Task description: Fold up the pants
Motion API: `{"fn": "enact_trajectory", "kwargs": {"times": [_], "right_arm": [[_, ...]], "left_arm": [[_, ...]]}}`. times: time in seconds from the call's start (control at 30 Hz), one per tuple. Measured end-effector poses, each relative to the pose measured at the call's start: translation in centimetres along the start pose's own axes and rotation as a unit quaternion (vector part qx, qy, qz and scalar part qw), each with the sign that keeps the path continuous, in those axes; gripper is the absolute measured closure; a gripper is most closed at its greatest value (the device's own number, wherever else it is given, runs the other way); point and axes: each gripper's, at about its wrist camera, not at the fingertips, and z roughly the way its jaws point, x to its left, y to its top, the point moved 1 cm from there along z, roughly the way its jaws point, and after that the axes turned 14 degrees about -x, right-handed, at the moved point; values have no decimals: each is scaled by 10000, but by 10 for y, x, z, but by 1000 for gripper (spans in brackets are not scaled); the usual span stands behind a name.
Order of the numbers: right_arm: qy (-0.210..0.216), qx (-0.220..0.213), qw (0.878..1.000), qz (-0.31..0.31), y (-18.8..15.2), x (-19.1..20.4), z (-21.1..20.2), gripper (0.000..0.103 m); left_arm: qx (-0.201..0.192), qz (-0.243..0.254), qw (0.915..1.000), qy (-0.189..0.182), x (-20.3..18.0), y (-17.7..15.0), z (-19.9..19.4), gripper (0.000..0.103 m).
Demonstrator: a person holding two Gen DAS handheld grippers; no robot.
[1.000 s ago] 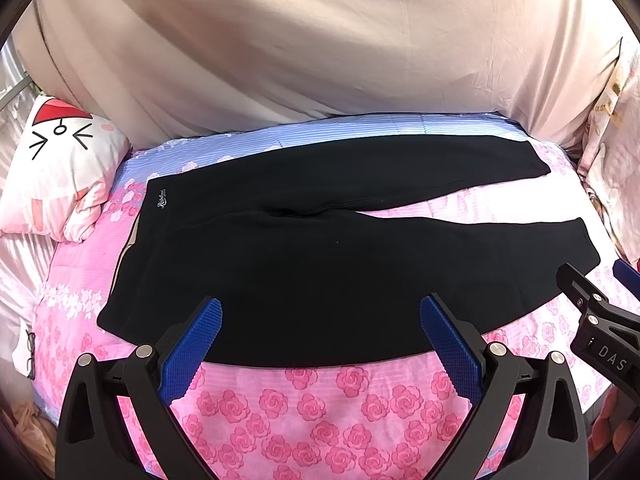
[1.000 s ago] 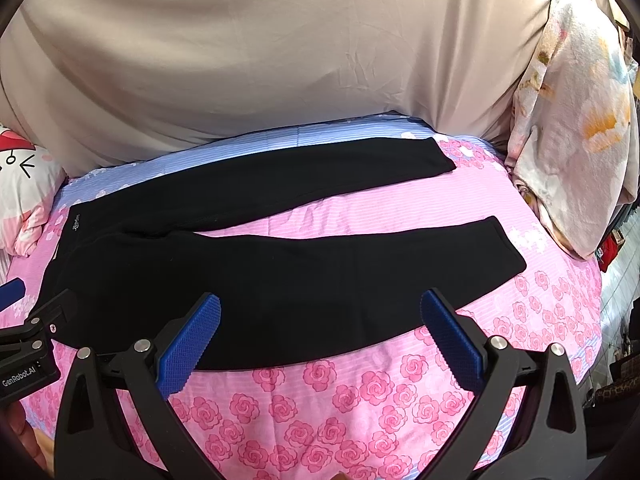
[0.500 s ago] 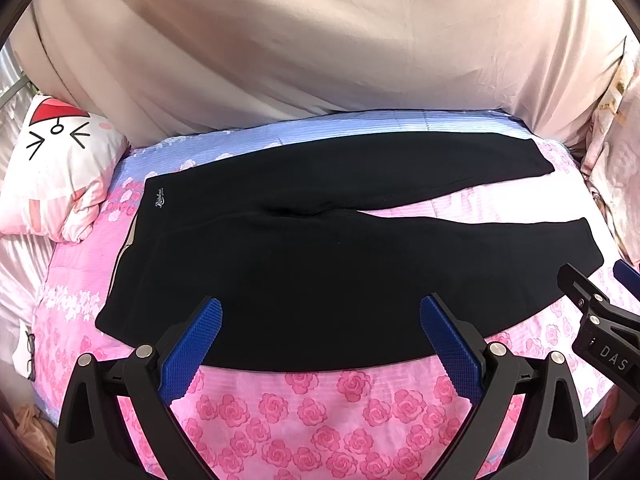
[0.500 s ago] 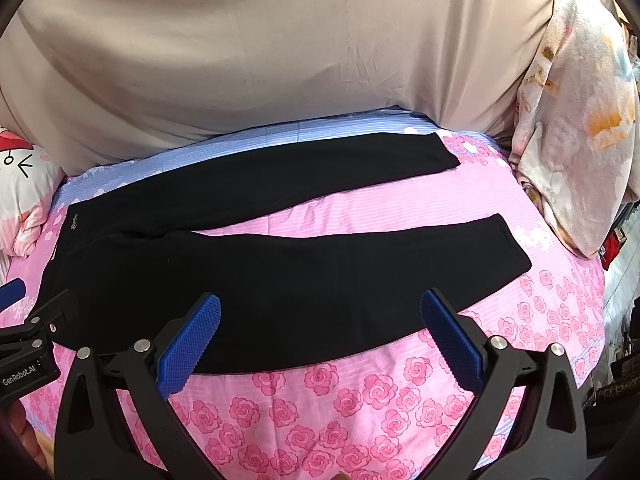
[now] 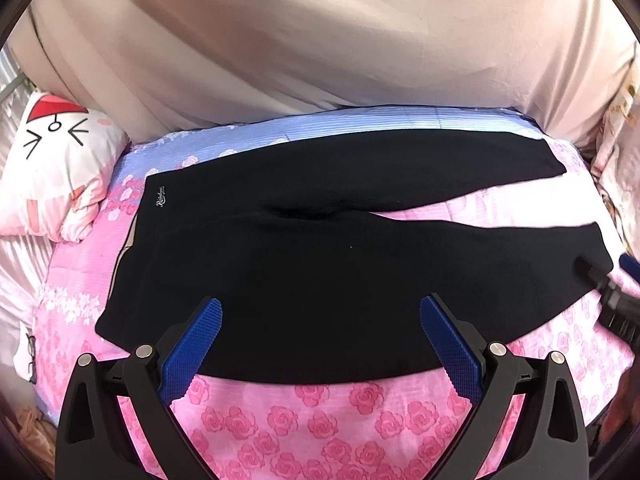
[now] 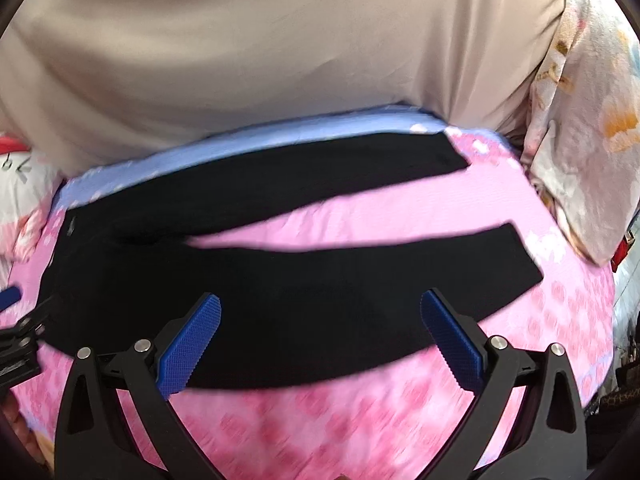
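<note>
Black pants [image 5: 320, 264] lie flat on the pink rose-print bed cover [image 5: 304, 420], waistband to the left, both legs spread apart to the right. My left gripper [image 5: 320, 336] hovers open over the near edge of the hip and thigh part. My right gripper [image 6: 320, 332] hovers open over the near leg of the pants [image 6: 320, 292]. Neither holds any cloth. Part of the right gripper [image 5: 608, 296] shows at the right edge of the left wrist view. The left gripper [image 6: 20, 320] shows at the left edge of the right wrist view.
A cat-face pillow [image 5: 56, 176] lies at the head end on the left. A beige sheet [image 5: 320, 48] hangs behind the bed. A floral quilt [image 6: 580, 128] is piled at the right. The bed cover's far strip is light blue [image 5: 320, 124].
Both grippers have moved forward and a little lower toward the pants. The right wrist view is now motion-blurred. The pants have not moved.
</note>
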Motion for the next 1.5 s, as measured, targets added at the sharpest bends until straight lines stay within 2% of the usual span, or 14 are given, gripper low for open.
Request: {"fn": "enact_trajectory", "kwargs": {"times": [0.07,0.23,0.33,0.4,0.6,0.67,0.7,0.9,0.97,1.03,1.07,1.2,1.37,1.5], "right_arm": [[-83,-57,9999,37,16,-28,25,5],[-313,-71,9989,338,73,-137,126,5],[-335,176,9979,520,96,-190,197,5],[-142,378,9964,750,102,-219,243,5],[150,759,9941,759,105,-253,334,5],[394,888,9927,718,103,-254,354,15],[495,976,9915,700,102,-253,361,33],[690,899,9922,526,109,-249,379,38],[737,872,9920,537,112,-248,383,49],[718,806,9934,386,116,-246,386,79],[932,813,9912,464,117,-246,387,88],[866,802,9924,361,120,-239,383,89],[539,801,9950,267,120,-224,385,89],[344,775,9956,395,120,-219,383,88]], "left_arm": [[46,-118,9999,52,11,4,11,5],[265,-321,9986,317,38,19,55,5],[309,-399,9976,472,48,24,81,5],[333,-447,9967,594,52,26,96,5],[275,-620,9942,836,52,29,122,5],[284,-663,9939,829,51,29,127,5],[276,-733,9938,792,52,29,130,5],[137,-863,9915,964,68,33,143,5],[-11,-766,9913,1071,76,37,146,5],[-103,-742,9900,1191,95,43,154,5],[-106,-746,9893,1253,106,46,159,5],[-16,-941,9832,1562,179,64,184,5],[235,-989,9814,1626,273,83,233,5],[421,-1016,9864,1218,323,92,283,6]]}}
